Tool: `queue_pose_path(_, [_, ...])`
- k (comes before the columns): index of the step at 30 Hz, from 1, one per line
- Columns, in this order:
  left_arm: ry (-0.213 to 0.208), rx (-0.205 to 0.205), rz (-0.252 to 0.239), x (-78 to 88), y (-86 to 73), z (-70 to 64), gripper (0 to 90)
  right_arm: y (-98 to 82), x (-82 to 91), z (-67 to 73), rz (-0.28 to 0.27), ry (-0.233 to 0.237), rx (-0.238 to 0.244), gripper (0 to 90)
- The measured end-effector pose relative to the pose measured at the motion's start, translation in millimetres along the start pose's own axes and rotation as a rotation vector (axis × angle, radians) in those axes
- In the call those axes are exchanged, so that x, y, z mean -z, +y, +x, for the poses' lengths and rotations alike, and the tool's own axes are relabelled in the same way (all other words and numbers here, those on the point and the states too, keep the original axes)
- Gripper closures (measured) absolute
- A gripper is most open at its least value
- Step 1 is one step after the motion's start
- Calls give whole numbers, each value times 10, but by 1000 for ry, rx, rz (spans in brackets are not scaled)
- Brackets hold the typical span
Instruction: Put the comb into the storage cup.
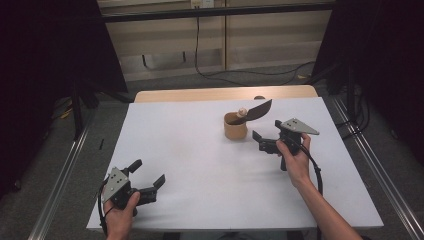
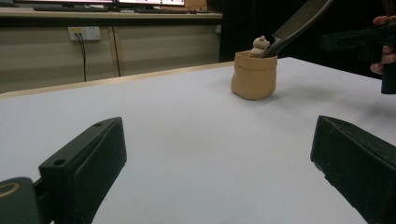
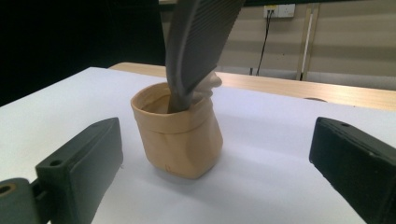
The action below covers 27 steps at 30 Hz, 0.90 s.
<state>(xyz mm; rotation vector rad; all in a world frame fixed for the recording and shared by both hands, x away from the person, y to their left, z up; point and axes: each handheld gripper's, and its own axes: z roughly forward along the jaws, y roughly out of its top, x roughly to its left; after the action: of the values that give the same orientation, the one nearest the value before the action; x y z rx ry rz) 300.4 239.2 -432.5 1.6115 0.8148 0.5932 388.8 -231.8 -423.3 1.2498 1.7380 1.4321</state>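
Pouch (image 1: pixel 235 128), tan fabric w/ rolled rim, is seen upright on the white tabletop (image 1: pixel 200 165), toward the far edge and right of centre. Comb (image 1: pixel 256 112), dark, is stood in it, handle end down inside, toothed end leaned out over the rim toward the right edge; a small beige item (image 1: pixel 242 113) is also lodged in the pouch beside the comb, kind not readable. R gripper (image 1: pixel 258 139) is held just right of the pouch, pointed at it, not touching; jaws are spread wide, nothing between the pads, pouch framed beyond them in the right gripper view. L gripper (image 1: pixel 150 180) is held at the near left corner, well apart from the pouch; jaws likewise spread, nothing gripped. Bare wooden strip (image 1: pixel 225 93) is left uncovered along the far edge.
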Motion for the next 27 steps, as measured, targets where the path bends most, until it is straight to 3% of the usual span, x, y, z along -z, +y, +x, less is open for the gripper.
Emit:
queue_pose_path(11, [12,7,-2,16,5,0,36,-26,196,60,-49,-18,17,14])
queue_pose_path(18, [37,33,-7,30,12,22,29,-53,327,76,-79,-24,30,5])
queue_pose_path(27, [20,33,-6,28,17,-20,29,-73,498,110,-109,-31,44,1])
